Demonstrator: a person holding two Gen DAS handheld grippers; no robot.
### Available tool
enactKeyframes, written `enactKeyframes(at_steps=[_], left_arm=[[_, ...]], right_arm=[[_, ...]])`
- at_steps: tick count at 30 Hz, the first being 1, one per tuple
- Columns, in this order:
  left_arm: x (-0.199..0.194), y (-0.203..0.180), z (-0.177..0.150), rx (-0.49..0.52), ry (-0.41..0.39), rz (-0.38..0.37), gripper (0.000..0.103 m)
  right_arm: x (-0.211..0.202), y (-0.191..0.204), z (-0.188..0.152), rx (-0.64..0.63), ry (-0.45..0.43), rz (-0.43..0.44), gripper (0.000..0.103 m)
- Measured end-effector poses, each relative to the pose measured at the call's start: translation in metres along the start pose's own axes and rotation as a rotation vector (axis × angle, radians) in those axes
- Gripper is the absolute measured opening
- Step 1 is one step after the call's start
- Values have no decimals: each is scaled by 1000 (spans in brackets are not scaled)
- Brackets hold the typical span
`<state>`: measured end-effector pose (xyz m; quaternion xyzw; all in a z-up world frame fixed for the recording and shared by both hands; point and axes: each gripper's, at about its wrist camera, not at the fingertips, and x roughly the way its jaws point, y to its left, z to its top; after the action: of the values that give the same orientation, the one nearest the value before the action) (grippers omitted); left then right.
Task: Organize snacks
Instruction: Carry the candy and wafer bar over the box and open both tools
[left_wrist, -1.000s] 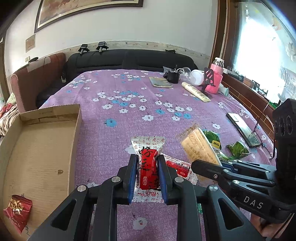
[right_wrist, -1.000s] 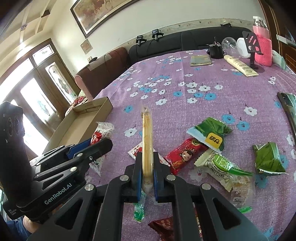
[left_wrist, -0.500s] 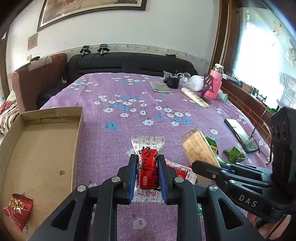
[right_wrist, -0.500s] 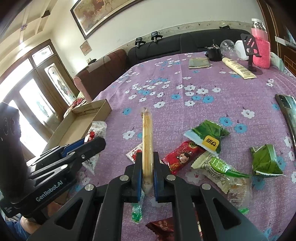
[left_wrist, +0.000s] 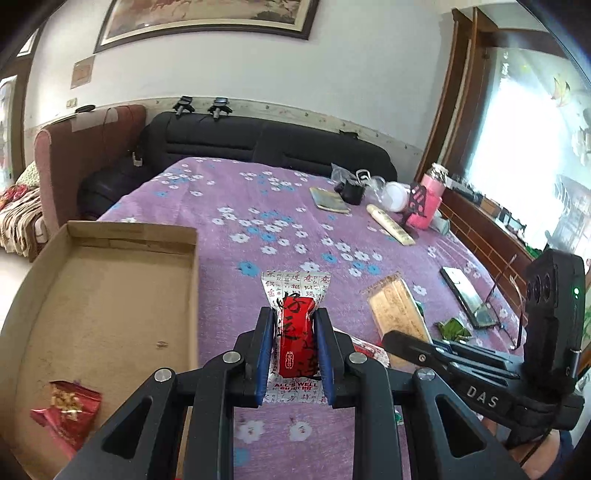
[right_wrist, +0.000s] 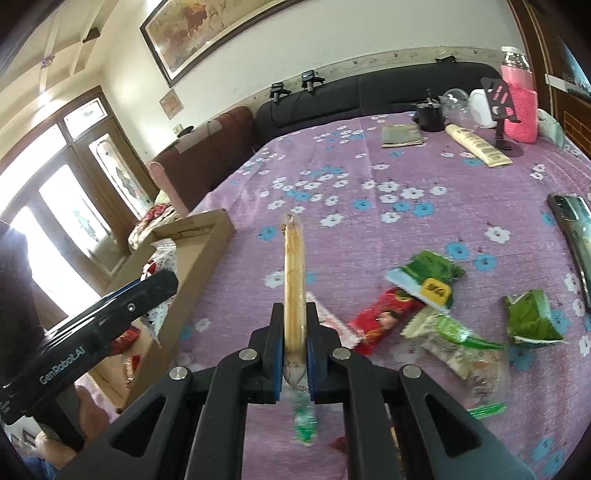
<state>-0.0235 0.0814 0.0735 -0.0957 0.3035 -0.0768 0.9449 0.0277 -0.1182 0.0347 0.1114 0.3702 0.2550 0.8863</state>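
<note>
- Midway through the tidy-up, the left gripper (left_wrist: 294, 343) was clamped on a red-and-white snack packet (left_wrist: 295, 332), held above the purple flowered bed (left_wrist: 258, 221).
- The cardboard box (left_wrist: 110, 295) lay just to that gripper's left, its near wall beside the packet; one red packet (left_wrist: 66, 410) already sat in its near corner.
- The right gripper (right_wrist: 294, 345) pinched a long clear-wrapped wafer pack (right_wrist: 294, 266) edge-on, long axis pointing away; the box stood farther off to its left, beyond the left gripper.
- Loose snacks (right_wrist: 424, 280) remained on the bed at right.
- The box's near edge was cut off; the blurred green wrapper (right_wrist: 304, 424) below the jaws was hard to identify.
</note>
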Motion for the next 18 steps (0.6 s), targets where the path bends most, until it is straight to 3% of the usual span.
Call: enactKeyframes(at_steps=[18], left_arm=[[-37, 114, -17, -189, -22, 195, 23]], right_arm=[[33, 113, -5, -177, 66, 171, 9]])
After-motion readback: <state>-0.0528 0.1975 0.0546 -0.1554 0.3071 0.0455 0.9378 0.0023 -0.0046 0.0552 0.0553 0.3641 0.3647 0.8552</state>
